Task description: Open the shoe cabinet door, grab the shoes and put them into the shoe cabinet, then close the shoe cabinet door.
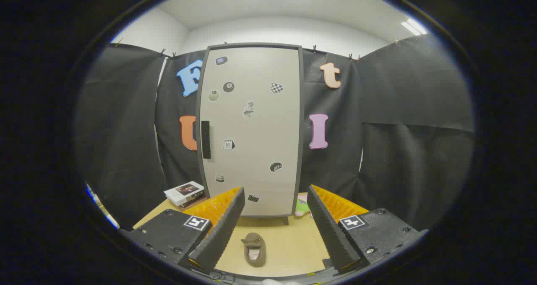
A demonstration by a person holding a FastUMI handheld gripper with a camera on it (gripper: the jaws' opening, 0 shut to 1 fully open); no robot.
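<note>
While the tongs stand wide open with nothing between their fingers, a single brown shoe lies on the table in the gap between them, toe toward the camera and opening toward the shoe cabinet. That cabinet stands upright at the far edge of the table, well beyond the fingertips, its pale door shut, a dark handle on the left side and several small stickers across the front. A stack of books rests left of the cabinet's foot, and a pink and green item sits at its lower right corner.
</note>
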